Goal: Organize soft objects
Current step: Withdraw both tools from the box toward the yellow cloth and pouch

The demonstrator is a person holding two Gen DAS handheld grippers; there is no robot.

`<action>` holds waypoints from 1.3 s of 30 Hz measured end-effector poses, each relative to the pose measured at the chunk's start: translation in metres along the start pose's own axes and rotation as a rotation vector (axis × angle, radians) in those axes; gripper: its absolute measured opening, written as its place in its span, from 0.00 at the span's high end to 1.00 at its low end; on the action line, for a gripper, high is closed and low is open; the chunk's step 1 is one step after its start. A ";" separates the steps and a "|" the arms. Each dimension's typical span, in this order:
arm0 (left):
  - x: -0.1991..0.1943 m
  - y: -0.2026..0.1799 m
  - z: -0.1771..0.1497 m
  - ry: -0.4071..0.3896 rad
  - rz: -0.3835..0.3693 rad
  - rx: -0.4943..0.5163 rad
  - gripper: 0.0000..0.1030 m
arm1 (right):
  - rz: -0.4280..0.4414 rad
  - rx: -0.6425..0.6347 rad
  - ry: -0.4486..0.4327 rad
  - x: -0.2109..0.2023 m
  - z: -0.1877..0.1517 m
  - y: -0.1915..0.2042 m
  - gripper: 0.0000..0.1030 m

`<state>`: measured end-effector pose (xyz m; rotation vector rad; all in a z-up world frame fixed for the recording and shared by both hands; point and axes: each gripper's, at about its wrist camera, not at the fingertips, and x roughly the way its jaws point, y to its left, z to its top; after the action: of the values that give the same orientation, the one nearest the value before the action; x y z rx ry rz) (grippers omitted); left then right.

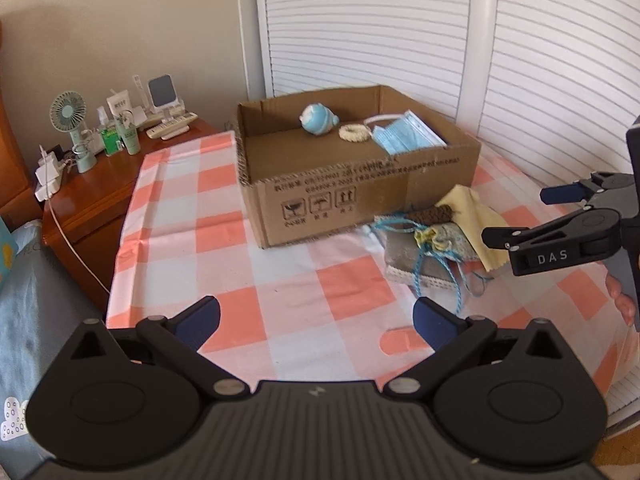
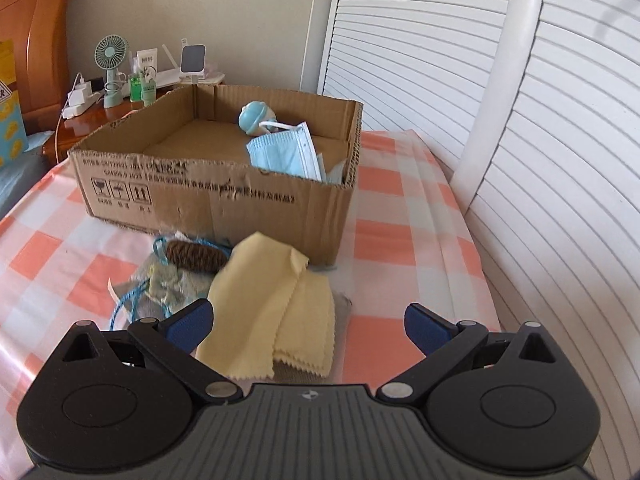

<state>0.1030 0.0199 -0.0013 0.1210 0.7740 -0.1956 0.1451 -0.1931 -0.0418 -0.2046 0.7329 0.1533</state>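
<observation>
Both the left gripper (image 1: 316, 322) and right gripper (image 2: 308, 322) hover spread wide and empty, the right over the yellow cloth (image 2: 272, 312) near the cardboard box (image 2: 216, 196).

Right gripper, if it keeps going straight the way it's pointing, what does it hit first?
Most likely the yellow cloth, lying just ahead between the open fingers of the right gripper. The cardboard box stands beyond it. Depth is hard to judge.

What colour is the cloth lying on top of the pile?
Pale yellow cloth, seen best in the right wrist view.
</observation>
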 end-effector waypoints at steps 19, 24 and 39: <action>0.056 -0.059 0.001 0.113 -0.094 0.182 0.01 | 0.021 0.010 0.009 -0.014 -0.052 -0.021 0.00; 0.066 -0.060 0.002 0.137 -0.251 0.207 0.01 | 0.035 0.028 0.018 -0.012 -0.058 -0.028 0.00; 0.057 -0.072 -0.012 0.268 -0.472 0.381 0.01 | 0.065 0.050 0.028 -0.008 -0.068 -0.031 0.00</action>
<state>0.1184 -0.0557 -0.0525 0.3302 1.0192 -0.7883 0.1019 -0.2402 -0.0817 -0.1354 0.7705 0.1941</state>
